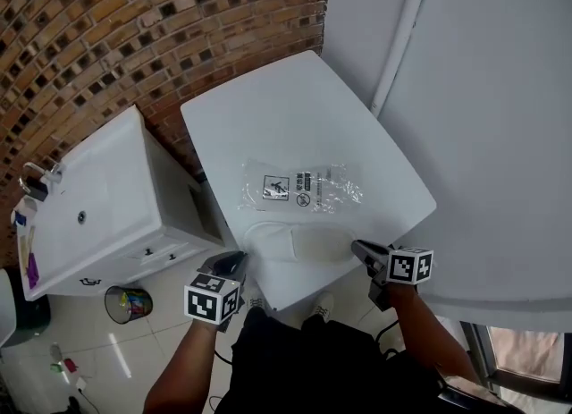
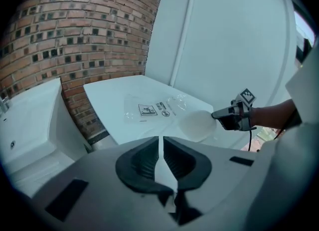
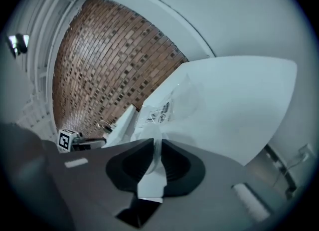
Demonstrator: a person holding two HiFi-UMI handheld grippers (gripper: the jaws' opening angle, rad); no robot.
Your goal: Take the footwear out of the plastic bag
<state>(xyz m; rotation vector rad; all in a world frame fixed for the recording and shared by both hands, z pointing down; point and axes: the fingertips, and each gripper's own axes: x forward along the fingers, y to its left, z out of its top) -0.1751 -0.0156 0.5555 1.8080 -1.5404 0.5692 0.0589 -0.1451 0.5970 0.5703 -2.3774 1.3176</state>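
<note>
Right claw (image 1: pixel 357 247) grips slipper (image 1: pixel 299 244) lying outside plastic bag (image 1: pixel 304 187).

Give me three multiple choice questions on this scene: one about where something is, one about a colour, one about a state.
1. Where does the footwear lie?
A) on the table, at its near edge, next to the plastic bag
B) on the floor
C) in the sink

2. What colour is the footwear?
A) black
B) white
C) red

3. How is the plastic bag?
A) hanging from a gripper
B) wrapped round the footwear
C) lying flat on the table, with the footwear outside it

Answers:
1 A: the head view shows it on the tabletop, just on the near side of the bag.
2 B: it is almost as pale as the table.
3 C: the clear bag lies spread out, and the footwear is beside it.
</note>
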